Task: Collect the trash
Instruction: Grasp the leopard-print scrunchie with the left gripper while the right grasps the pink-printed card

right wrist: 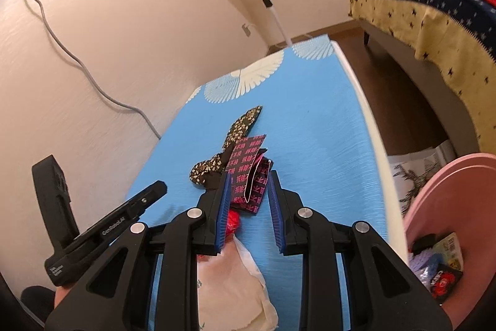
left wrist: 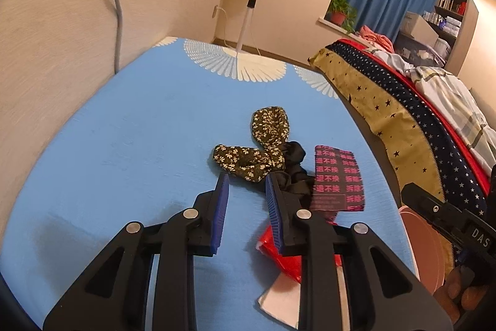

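Both grippers, left (left wrist: pixel 246 183) and right (right wrist: pixel 249 180), stood part-open, gripping nothing. Black-pink wrapper (right wrist: pixel 248 172) lay between right's jaws, aimed for pickup; pink bin (right wrist: pixel 449 207) waited beside table (right wrist: pixel 325 145).

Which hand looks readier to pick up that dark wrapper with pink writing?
The right. Its tool points straight at the dark wrapper, which sits between its open tips. The left tool aims at the floral scrunchie instead, with the wrapper off to its side.
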Action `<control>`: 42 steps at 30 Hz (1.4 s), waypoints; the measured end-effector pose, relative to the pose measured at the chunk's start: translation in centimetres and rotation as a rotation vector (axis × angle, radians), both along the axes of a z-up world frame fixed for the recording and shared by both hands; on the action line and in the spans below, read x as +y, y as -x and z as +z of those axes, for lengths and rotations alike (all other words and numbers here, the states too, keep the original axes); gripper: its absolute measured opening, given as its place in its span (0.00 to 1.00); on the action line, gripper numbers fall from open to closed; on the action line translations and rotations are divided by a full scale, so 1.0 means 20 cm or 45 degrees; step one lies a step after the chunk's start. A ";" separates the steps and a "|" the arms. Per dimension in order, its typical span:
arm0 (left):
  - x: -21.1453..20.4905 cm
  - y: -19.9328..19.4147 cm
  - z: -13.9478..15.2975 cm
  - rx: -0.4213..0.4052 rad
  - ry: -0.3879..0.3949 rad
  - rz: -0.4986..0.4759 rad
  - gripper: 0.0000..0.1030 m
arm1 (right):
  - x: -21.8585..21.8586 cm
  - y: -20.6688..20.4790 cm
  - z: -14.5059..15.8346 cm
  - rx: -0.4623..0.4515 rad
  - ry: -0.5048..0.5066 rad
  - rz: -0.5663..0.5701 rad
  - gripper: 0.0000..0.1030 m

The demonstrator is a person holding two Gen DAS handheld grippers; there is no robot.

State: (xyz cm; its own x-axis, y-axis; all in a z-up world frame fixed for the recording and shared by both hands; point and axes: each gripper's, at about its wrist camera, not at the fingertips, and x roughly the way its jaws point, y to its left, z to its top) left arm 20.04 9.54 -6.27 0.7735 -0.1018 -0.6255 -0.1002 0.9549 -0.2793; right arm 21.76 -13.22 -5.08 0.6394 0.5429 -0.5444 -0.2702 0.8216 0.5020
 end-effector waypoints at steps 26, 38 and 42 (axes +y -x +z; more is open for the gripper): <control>-0.03 -0.30 -0.18 0.181 0.070 -0.098 0.40 | 0.13 -0.13 -0.14 0.111 0.019 0.141 0.06; -0.06 -0.22 -0.05 0.086 -0.039 -0.097 0.04 | 0.10 -0.07 -0.02 -0.005 0.098 0.096 0.03; -0.06 -0.15 0.05 0.026 -0.053 -0.093 0.04 | 0.06 -0.03 0.03 -0.033 0.114 0.076 0.03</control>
State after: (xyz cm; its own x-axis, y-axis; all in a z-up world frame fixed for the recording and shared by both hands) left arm 23.08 8.38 -5.31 0.7523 -0.1309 -0.6457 -0.0352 0.9707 -0.2379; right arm 22.32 -12.06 -4.45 0.6221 0.5303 -0.5759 -0.3318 0.8449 0.4196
